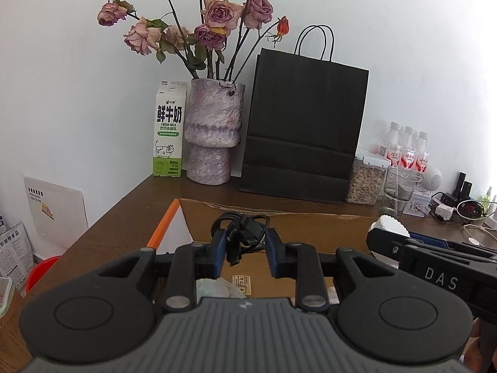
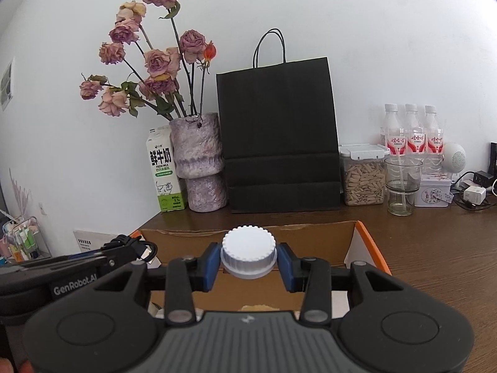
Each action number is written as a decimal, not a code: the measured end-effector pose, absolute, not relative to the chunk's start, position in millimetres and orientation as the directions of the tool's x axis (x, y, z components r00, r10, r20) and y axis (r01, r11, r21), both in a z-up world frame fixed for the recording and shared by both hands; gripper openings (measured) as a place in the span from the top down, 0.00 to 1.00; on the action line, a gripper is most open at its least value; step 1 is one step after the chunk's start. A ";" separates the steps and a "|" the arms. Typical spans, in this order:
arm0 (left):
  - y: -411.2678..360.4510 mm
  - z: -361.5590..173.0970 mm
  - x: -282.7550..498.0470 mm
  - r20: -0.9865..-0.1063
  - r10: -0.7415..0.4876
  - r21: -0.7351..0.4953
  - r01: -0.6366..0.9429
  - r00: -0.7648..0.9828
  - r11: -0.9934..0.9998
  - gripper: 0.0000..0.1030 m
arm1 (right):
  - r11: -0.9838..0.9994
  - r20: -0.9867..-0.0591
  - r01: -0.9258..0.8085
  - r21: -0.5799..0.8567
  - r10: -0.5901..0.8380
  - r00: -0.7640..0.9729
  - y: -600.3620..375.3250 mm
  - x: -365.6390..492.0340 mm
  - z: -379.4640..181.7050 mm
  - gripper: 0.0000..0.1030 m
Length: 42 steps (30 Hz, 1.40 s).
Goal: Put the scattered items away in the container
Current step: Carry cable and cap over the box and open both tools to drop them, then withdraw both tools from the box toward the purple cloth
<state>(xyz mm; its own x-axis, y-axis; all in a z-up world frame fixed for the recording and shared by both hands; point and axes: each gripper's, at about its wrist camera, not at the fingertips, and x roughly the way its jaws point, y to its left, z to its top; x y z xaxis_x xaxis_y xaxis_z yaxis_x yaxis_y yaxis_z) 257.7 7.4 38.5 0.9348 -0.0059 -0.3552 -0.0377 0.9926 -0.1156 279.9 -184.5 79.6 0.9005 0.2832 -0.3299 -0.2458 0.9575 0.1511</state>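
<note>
Claw marked GenRobot.AI [image 2: 143,250] grips cable [image 1: 240,236]; right claw [image 2: 248,259] grips white cap [image 2: 248,256].

A lived-in home corner: a brown wooden table [image 2: 435,248] stands against a plain white wall, crowded with household odds. Dried roses [image 1: 214,15] droop from a mottled purple vase [image 1: 212,136] beside a fresh-milk carton [image 1: 169,130], a black paper shopping bag [image 2: 279,136], a jar of seeds [image 2: 363,180], three drink bottles [image 2: 411,130] and tangled chargers [image 2: 472,194].
</note>
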 end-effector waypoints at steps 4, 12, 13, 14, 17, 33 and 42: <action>6.4 37.6 258.5 -0.358 -0.005 -0.109 -0.036 0.934 0.993 0.74 | 0.959 -0.340 -0.244 0.146 0.280 0.898 -183.2 280.5 78.1 0.62; 2.8 37.5 256.4 -0.345 0.014 -0.079 -0.043 0.938 0.996 0.70 | 0.959 -0.351 -0.249 0.131 0.280 0.893 -180.1 277.7 77.7 0.61; 2.4 37.6 254.8 -0.339 0.023 -0.072 -0.050 0.941 0.996 0.62 | 0.959 -0.353 -0.250 0.131 0.281 0.893 -180.0 276.7 77.5 0.47; 2.3 37.8 253.3 -0.335 0.038 -0.067 -0.064 0.941 0.996 0.54 | 0.959 -0.352 -0.250 0.133 0.281 0.893 -180.1 275.2 77.2 0.32; 6.7 39.9 247.1 -0.298 0.131 -0.059 -0.155 0.946 0.986 0.06 | 0.969 -0.328 -0.213 0.124 0.242 0.913 -183.1 267.8 78.4 0.10; 15.0 43.8 238.5 -0.263 0.120 -0.118 -0.155 0.957 0.981 0.00 | 0.956 -0.294 -0.237 0.175 0.281 0.914 -191.0 258.8 87.7 0.00; 16.5 42.5 237.0 -0.267 0.119 -0.120 -0.156 0.956 0.980 0.00 | 0.956 -0.297 -0.242 0.166 0.282 0.912 -189.6 255.8 87.5 0.00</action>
<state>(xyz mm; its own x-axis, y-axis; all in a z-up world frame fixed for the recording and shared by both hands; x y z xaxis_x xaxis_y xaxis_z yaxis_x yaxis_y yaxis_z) 237.0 16.5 42.5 0.9564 0.1193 -0.2667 -0.1558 0.9804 -0.1203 255.8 -189.6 87.5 0.9121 0.2823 -0.2972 -0.2419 0.9560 0.1657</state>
